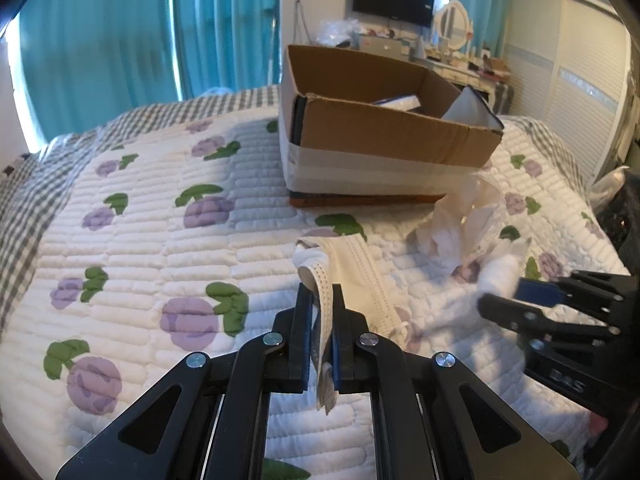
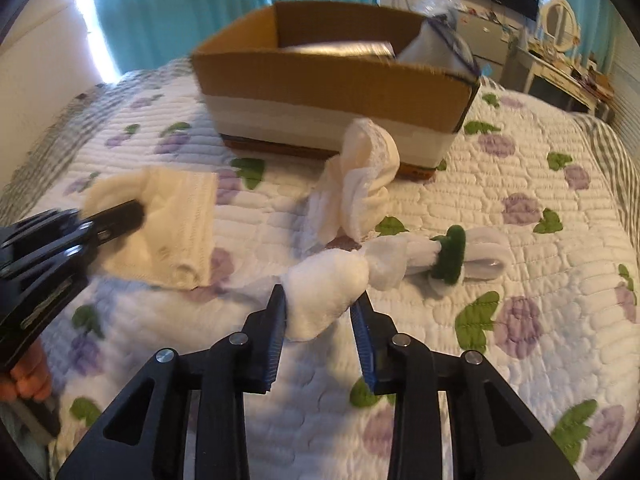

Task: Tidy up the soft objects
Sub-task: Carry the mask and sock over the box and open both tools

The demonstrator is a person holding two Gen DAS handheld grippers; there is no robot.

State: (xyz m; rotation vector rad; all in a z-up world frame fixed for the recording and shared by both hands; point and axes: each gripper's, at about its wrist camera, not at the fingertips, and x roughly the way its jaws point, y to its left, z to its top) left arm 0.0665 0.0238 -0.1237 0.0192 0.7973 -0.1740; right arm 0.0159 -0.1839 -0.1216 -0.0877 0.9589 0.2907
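My left gripper (image 1: 322,300) is shut on the edge of a cream knit sock (image 1: 352,276) that lies on the quilt; it also shows in the right wrist view (image 2: 176,220), with the left gripper (image 2: 132,212) on it. My right gripper (image 2: 322,300) has its jaws around the fluffy white end of a white soft toy (image 2: 328,288) with a green band (image 2: 450,256), touching both pads. In the left wrist view the right gripper (image 1: 496,300) is at the right on the blurred toy (image 1: 500,276). A crumpled cream cloth (image 2: 360,184) lies in front of the cardboard box (image 2: 332,80).
The cardboard box (image 1: 384,132) stands on the flowered quilt (image 1: 160,240) at the far middle, with white and dark items inside. Teal curtains (image 1: 120,40) hang behind. A dresser with a mirror (image 1: 452,24) and a white wardrobe (image 1: 568,80) stand at the right.
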